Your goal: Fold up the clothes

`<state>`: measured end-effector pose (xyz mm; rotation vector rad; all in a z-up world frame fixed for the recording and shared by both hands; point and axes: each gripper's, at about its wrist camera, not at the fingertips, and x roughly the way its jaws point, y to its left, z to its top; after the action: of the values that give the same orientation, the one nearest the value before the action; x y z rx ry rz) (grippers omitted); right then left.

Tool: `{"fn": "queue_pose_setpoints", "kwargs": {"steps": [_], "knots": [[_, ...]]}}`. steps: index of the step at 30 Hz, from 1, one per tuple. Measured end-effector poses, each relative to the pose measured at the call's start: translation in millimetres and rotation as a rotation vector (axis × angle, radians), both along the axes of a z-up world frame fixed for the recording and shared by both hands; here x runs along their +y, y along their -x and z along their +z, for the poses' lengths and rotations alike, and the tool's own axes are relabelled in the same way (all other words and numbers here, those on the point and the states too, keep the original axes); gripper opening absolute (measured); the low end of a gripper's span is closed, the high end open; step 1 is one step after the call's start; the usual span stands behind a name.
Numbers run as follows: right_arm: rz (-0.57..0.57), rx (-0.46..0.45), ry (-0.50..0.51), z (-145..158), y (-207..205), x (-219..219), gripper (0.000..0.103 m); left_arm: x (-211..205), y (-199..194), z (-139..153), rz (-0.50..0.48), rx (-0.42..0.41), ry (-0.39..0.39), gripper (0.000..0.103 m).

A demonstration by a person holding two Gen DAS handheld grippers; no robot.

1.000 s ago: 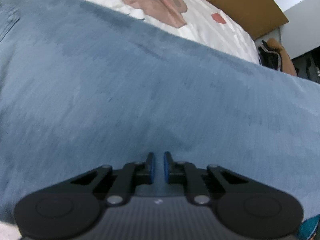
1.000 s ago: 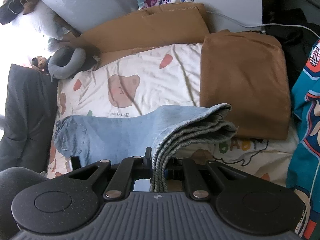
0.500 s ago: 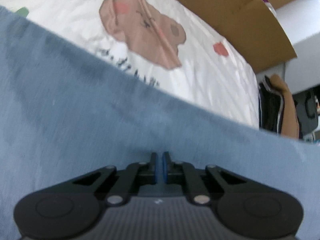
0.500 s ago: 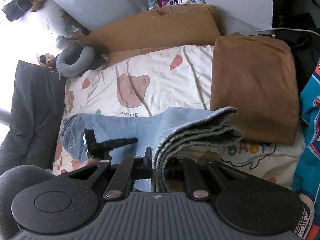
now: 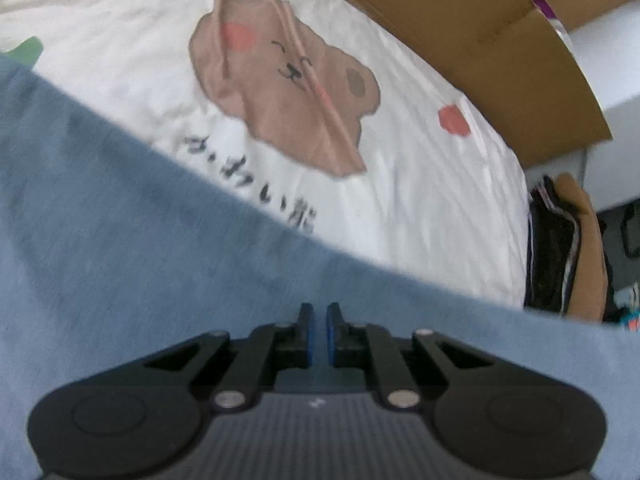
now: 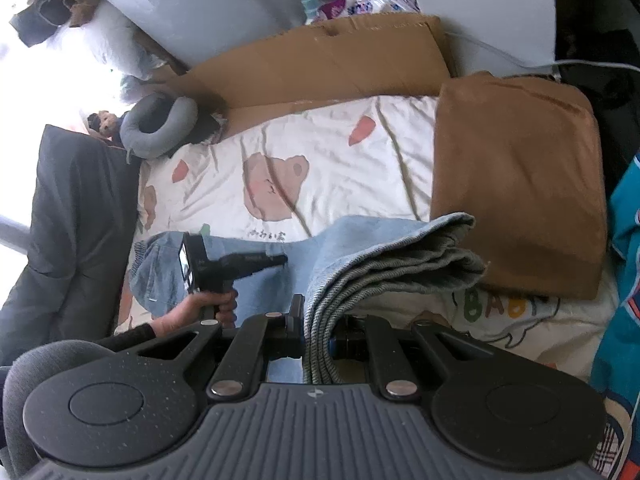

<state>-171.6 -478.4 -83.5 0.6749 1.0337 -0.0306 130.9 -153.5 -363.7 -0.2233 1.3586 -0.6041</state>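
While my right hand-held gripper (image 6: pixel 318 332) pinches a stack of folded denim layers between its pads, the jeans (image 6: pixel 256 264) lie spread on the bed (image 6: pixel 332 160), just below the bear print (image 6: pixel 276 188) on the sheet. The folded end bulges out past my right fingers toward the brown cushion (image 6: pixel 516 180), touching its near edge. My left hand-held gripper (image 5: pixel 318 336) hovers close over the blue cloth (image 5: pixel 140 260), jaws nearly closed with only a thin gap; I cannot tell whether any fabric sits between them. From the right wrist view, my left hand (image 6: pixel 208 308) grips that tool's handle over the jeans' far end. Cardboard (image 6: pixel 328 64) lies beyond the bear print.
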Motion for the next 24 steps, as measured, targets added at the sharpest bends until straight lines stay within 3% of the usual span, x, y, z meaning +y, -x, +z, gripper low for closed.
{"fn": "queue_pose_setpoints", "kwargs": {"steps": [9,12,24], "knots": [[0.069,-0.06,0.016,31,-32,12,0.009,56,66,0,0.022,0.081,0.011,0.007],[0.139,-0.064,0.045,45,-55,26,0.009,69,84,1,0.03,0.099,0.006,0.006],[0.328,-0.08,0.123,103,-122,90,0.009,110,110,13,0.096,0.146,0.006,0.006]]}}
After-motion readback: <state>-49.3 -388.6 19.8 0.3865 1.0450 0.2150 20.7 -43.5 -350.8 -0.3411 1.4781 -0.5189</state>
